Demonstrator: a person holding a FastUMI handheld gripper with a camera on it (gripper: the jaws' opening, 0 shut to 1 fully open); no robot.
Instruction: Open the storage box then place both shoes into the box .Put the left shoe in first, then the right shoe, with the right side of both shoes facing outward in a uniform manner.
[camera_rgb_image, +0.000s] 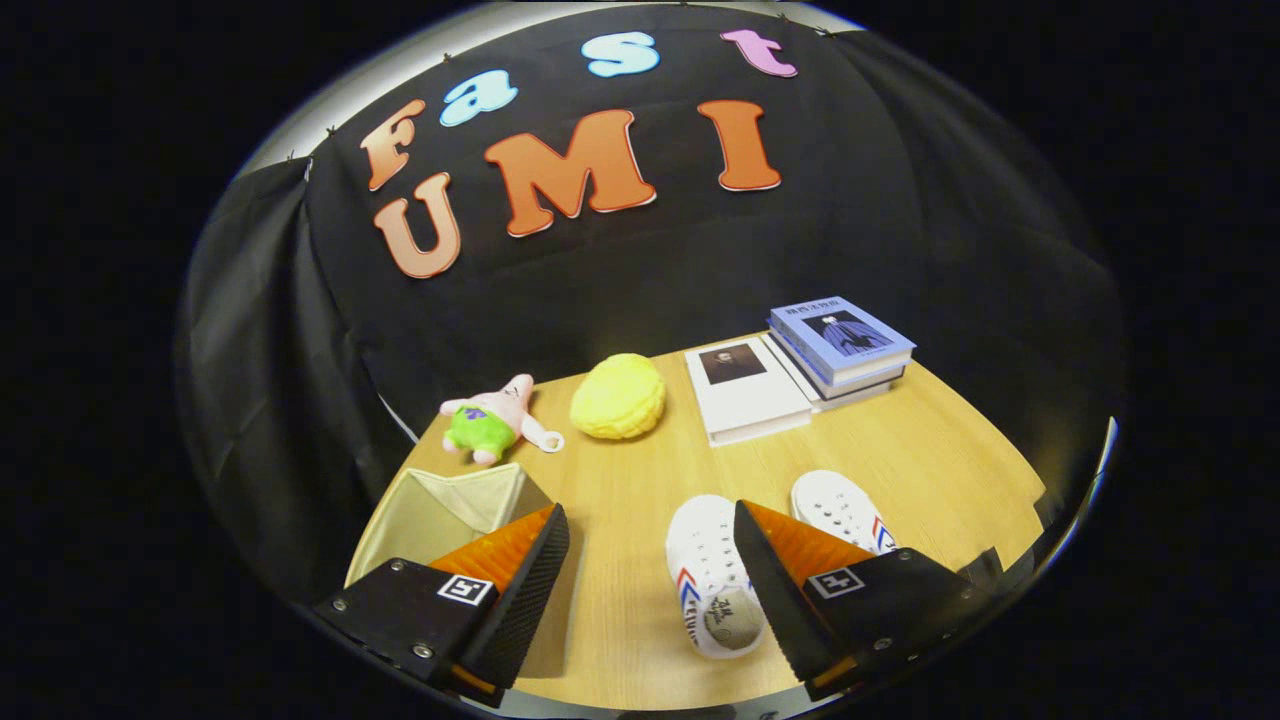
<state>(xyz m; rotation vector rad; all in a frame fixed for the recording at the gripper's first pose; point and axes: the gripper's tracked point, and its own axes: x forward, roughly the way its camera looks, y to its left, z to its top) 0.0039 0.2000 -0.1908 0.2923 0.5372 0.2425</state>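
Wooden tabletop (640, 500) shows bare between the fingers of the gripper (650, 525), which stand wide apart, holding nothing. One white shoe (705, 570) lies just inside the right finger; a second white shoe (835, 505) sits beyond that finger. By the left finger stands the beige fabric storage box (440, 510), its top open. Farther ahead are a pink starfish plush (490, 420), a yellow bun-shaped plush (617, 397) and stacked books (800, 365).
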